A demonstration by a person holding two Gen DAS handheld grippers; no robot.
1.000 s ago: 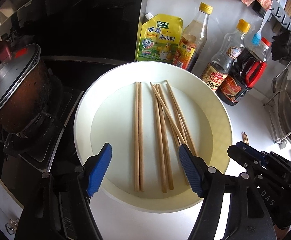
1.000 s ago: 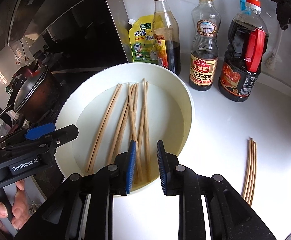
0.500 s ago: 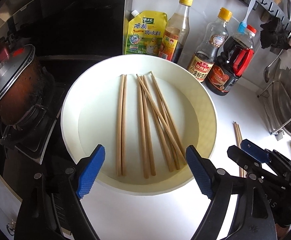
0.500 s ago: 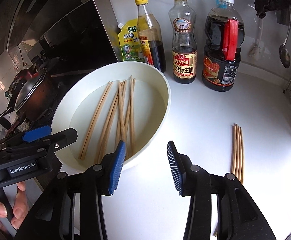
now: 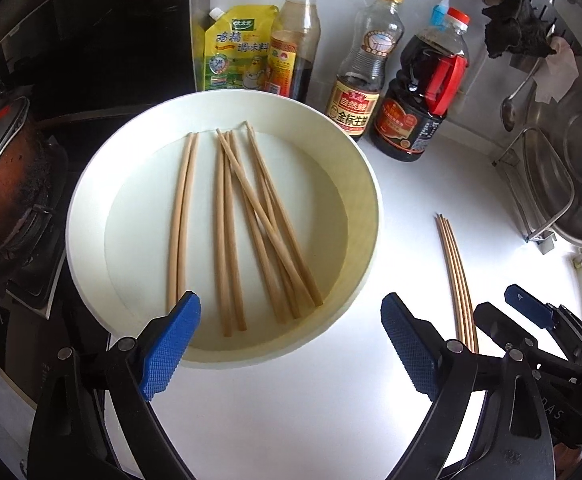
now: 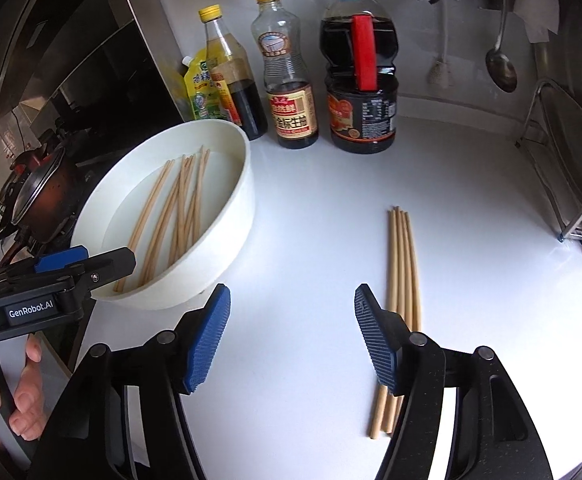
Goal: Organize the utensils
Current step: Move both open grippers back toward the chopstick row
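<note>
A white round basin [image 5: 365, 264] sits on the white counter and holds several wooden chopsticks [image 5: 227, 232], some crossed. A few more chopsticks [image 5: 457, 280] lie side by side on the counter to its right. My left gripper [image 5: 289, 344] hangs over the basin's near rim, its jaws opening wide and pressing on nothing. My right gripper [image 6: 291, 340] hovers over bare counter between the basin [image 6: 247, 200] and the counter chopsticks [image 6: 401, 264]. Its jaws are opening with nothing between them, and its right pad [image 6: 375, 340] overlaps those chopsticks in the view. The left gripper's body [image 6: 71, 268] shows at the left edge.
Three sauce bottles [image 6: 361, 80] and a yellow pouch [image 5: 237, 52] line the back wall. A dark pot [image 5: 3, 176] stands on the stove at the left. A metal lid rack [image 6: 567, 184] and a hanging ladle [image 6: 501, 68] are at the right. A person's hand [image 6: 11, 400] holds the left gripper.
Both grippers moved right, from over the basin towards the counter; the basin slid left in both views. The right jaws went from nearly shut to wide apart. The left jaws widened.
</note>
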